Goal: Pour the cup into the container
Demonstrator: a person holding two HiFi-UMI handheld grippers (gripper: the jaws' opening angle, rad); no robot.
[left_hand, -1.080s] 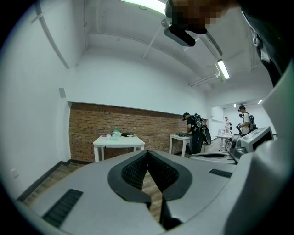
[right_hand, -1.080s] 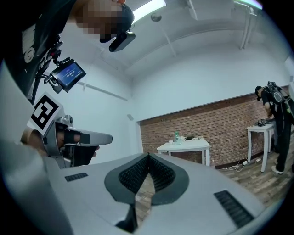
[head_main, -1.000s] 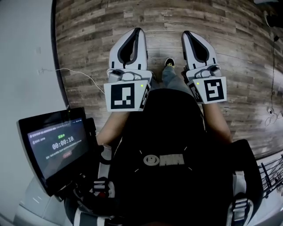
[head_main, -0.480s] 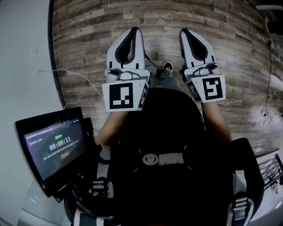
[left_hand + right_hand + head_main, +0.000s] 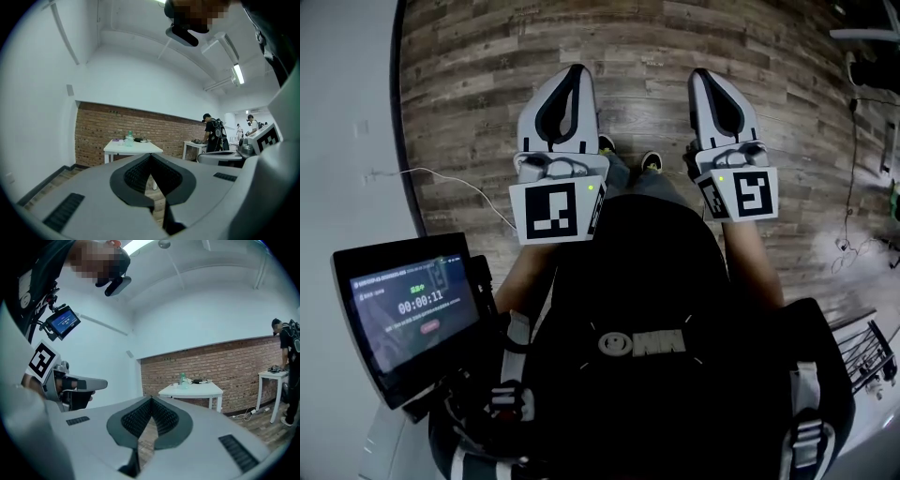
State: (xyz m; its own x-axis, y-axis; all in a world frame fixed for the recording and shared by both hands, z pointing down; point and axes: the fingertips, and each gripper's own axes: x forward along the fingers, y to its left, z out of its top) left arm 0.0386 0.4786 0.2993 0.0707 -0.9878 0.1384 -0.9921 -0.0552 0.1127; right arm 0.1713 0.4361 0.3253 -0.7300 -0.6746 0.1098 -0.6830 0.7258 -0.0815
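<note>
Table far off, both grippers closed on nothing.
White table (image 5: 132, 146) by the brick wall (image 5: 93, 131) carries a pale green bottle (image 5: 129, 137) and small bits too tiny to name as cup or container, well apart from both grippers, with bare wood floor (image 5: 656, 47) in between. Left gripper (image 5: 573, 71) and right gripper (image 5: 705, 75) sit side by side, jaws pressed together, empty. Only the gripper views catch that table and a person (image 5: 213, 133) at a second one; only the head view shows the tablet (image 5: 412, 305) at the wearer's left.
</note>
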